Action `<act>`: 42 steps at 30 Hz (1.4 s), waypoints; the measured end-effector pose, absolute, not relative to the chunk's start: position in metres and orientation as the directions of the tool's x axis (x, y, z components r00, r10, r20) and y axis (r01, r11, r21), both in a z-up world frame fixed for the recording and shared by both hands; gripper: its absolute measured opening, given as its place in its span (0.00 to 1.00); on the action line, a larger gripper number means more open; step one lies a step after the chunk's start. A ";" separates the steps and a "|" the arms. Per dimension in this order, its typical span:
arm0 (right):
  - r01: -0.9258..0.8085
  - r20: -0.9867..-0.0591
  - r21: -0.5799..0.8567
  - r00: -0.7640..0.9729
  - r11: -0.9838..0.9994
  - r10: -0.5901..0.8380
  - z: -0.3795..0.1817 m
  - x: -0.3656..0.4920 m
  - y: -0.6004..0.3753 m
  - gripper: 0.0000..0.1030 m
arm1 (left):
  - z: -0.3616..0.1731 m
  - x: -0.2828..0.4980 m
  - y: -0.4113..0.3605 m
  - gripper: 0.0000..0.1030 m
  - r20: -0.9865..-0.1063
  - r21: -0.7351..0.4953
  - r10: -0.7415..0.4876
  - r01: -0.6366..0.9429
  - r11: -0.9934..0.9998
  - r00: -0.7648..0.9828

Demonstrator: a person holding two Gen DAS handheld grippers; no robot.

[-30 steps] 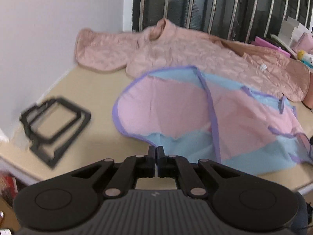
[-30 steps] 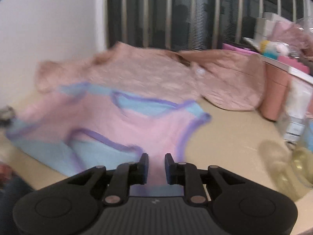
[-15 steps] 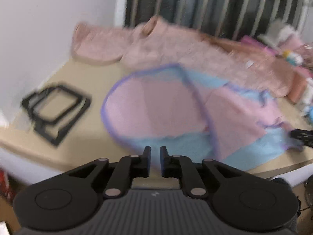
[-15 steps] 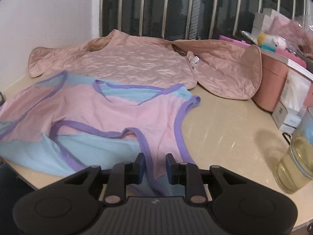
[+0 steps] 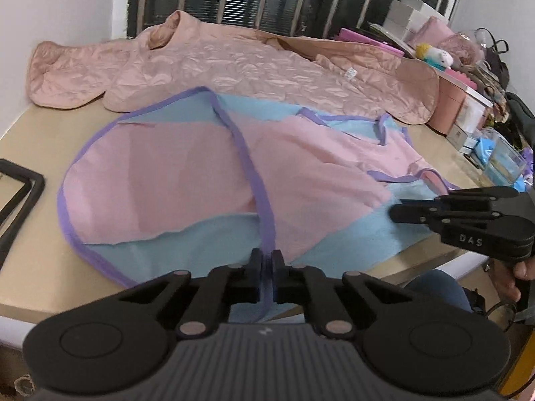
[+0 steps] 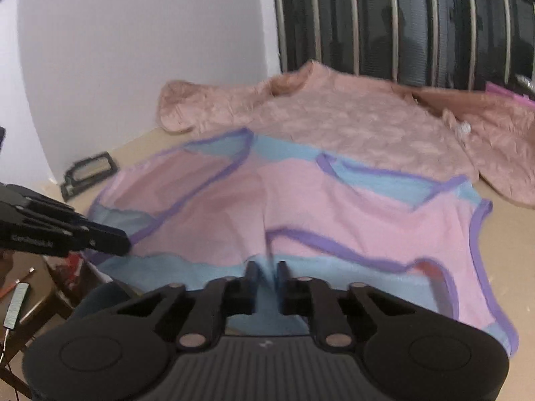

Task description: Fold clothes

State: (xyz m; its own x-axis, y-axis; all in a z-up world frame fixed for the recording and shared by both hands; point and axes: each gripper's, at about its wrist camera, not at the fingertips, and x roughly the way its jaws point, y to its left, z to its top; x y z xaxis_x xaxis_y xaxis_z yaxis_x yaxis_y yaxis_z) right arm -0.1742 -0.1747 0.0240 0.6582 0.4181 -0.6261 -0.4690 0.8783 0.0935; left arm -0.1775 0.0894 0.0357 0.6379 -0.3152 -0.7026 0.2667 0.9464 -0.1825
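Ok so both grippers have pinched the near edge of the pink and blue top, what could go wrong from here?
1. The left gripper pinches the pink and blue top right at its purple trim, a thin bite that may slip when lifted.
2. The right gripper grips only blue edge fabric; uneven lifting could skew the fold.
3. The top's far edge lies against the quilted pink jacket, so swinging the cloth back could land on it or drag it.
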 end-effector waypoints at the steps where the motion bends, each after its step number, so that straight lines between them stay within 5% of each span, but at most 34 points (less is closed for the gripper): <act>1: -0.458 -0.635 0.093 0.657 0.884 0.407 0.022 -0.174 -0.176 0.04 | 0.035 -0.178 0.092 0.04 -0.703 -0.185 -0.314 0.263 0.947 0.638; 10: -0.390 -0.567 0.193 0.704 0.900 0.427 0.038 -0.167 -0.189 0.16 | 0.053 -0.170 0.086 0.11 -0.654 -0.210 -0.344 0.275 0.938 0.674; 15: -0.367 -0.599 0.115 0.716 0.923 0.359 0.029 -0.142 -0.167 0.18 | 0.049 -0.163 0.059 0.11 -0.651 -0.200 -0.377 0.331 0.922 0.659; 17: -0.367 -0.609 0.089 0.715 0.926 0.342 0.024 -0.136 -0.160 0.16 | 0.042 -0.160 0.056 0.11 -0.670 -0.188 -0.363 0.326 0.927 0.647; 19: -0.372 -0.617 0.073 0.712 0.925 0.335 0.020 -0.133 -0.158 0.00 | 0.034 -0.159 0.056 0.11 -0.687 -0.174 -0.340 0.310 0.935 0.642; 27: -0.343 -0.570 0.114 0.746 0.932 0.344 0.039 -0.125 -0.200 0.00 | 0.031 -0.158 0.071 0.10 -0.693 -0.203 -0.339 0.279 0.939 0.636; 29: -0.399 -0.547 0.091 0.746 0.913 0.380 0.041 -0.130 -0.202 0.07 | 0.031 -0.157 0.071 0.10 -0.694 -0.200 -0.338 0.281 0.939 0.636; 31: -0.505 -0.562 0.041 0.702 0.862 0.438 0.035 -0.139 -0.190 0.28 | 0.031 -0.157 0.071 0.10 -0.694 -0.194 -0.336 0.285 0.939 0.637; 32: -0.543 -0.578 0.002 0.684 0.839 0.444 0.031 -0.141 -0.181 0.30 | 0.031 -0.157 0.070 0.10 -0.694 -0.192 -0.335 0.285 0.939 0.637; 35: -0.579 -0.596 -0.088 0.682 0.810 0.423 0.019 -0.140 -0.160 0.27 | 0.031 -0.157 0.070 0.10 -0.694 -0.191 -0.332 0.282 0.940 0.638; 36: -0.578 -0.602 -0.069 0.674 0.813 0.428 0.017 -0.136 -0.160 0.17 | 0.031 -0.157 0.069 0.10 -0.695 -0.190 -0.331 0.281 0.941 0.639; 42: -0.547 -0.597 0.027 0.663 0.837 0.452 0.015 -0.126 -0.173 0.00 | 0.031 -0.157 0.069 0.10 -0.695 -0.191 -0.331 0.280 0.941 0.638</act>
State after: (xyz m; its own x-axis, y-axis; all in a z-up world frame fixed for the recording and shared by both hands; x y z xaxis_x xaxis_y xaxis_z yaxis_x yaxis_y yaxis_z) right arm -0.1260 -0.1726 0.0150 0.6630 0.4522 -0.5966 -0.5465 0.8370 0.0270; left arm -0.1570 0.0689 0.0313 0.6376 -0.3313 -0.6955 0.2803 0.9407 -0.1912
